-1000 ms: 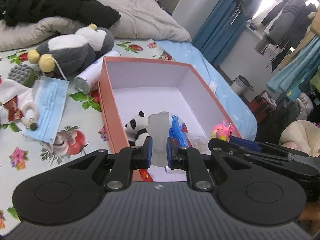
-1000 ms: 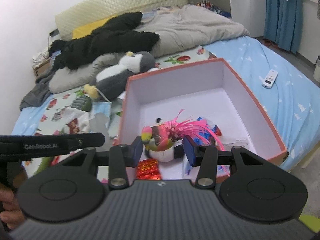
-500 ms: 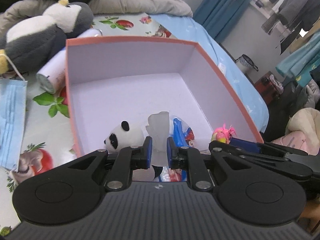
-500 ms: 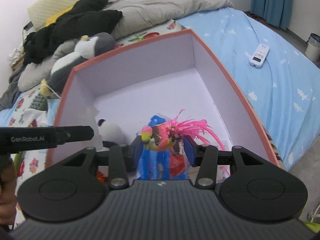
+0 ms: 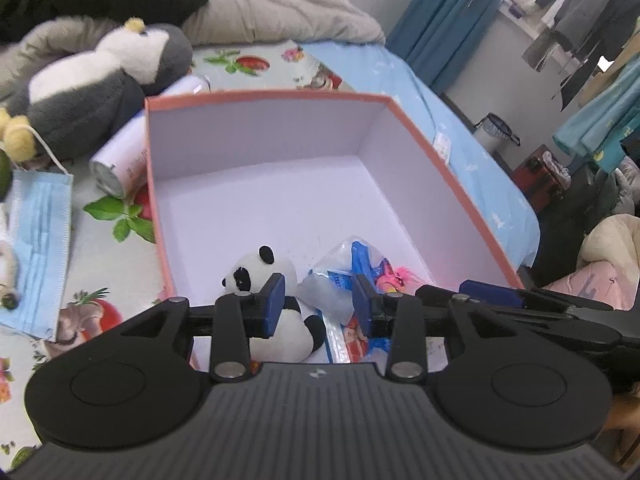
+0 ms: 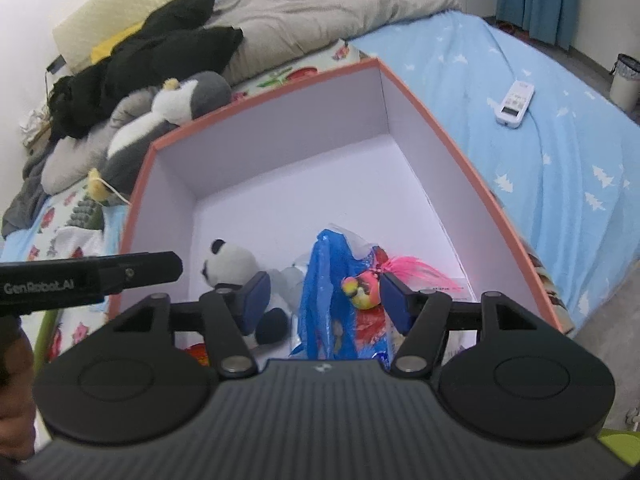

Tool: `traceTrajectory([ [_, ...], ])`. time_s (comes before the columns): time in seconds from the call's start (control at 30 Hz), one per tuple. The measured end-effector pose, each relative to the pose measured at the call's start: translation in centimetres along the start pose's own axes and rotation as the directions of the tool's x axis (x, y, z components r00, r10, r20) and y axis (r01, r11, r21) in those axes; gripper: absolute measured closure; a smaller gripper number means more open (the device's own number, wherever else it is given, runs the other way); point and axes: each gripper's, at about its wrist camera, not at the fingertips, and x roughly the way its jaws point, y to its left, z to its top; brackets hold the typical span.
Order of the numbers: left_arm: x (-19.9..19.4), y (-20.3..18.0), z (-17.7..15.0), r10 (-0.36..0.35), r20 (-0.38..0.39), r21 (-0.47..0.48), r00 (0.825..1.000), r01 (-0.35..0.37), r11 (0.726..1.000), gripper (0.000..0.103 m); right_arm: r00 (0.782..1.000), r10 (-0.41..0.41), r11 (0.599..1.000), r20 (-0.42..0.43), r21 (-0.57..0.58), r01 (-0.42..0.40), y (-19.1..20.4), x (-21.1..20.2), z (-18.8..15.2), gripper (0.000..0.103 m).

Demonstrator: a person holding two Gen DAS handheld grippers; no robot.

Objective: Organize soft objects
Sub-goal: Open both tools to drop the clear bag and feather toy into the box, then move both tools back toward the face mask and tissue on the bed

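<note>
Pink bird toy [image 6: 362,290] btwn opening right tongs [image 6: 325,300]

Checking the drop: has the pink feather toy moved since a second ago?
Yes. The feather toy has gone down into the box, onto the blue bag; the right claw is opening.

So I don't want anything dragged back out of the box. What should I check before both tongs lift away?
1. Left tongs opening, pads off the frosted soft piece: ok.
2. Right tongs opening, free of the pink-feathered bird: cannot tell, it sits against one pad.
3. Both items inside the box: ok.
4. Panda plush not caught: ok.
5. Big penguin plush packed: not ok.
</note>
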Motion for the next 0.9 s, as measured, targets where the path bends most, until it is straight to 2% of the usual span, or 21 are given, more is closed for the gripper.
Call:
traceTrajectory([
  [0.2,-5.3,-0.8,-1.8,-0.005,0.065,0.018,0.998,0.003,1.000,0.060,0.998,0.007,1.000,0.056,-0.002,-0.006,1.3,-4.2,-1.3,0.040],
  [0.47,-13.0,-1.4,-6.2,-0.006,0.144,0.019,0.990,0.003,1.000,0.060,0.992,0.035,0.999,0.122,-0.039,-0.031,4.1,-9.6,-4.3,0.040],
  [0.9,-21.9,-0.8,-13.4,0.033,0.249,-0.008,0.968,-0.032,0.999,0.060,0.978,0.109,0.989,0.176,-0.119,-0.088,8.9,-15.4,-9.1,0.040],
])
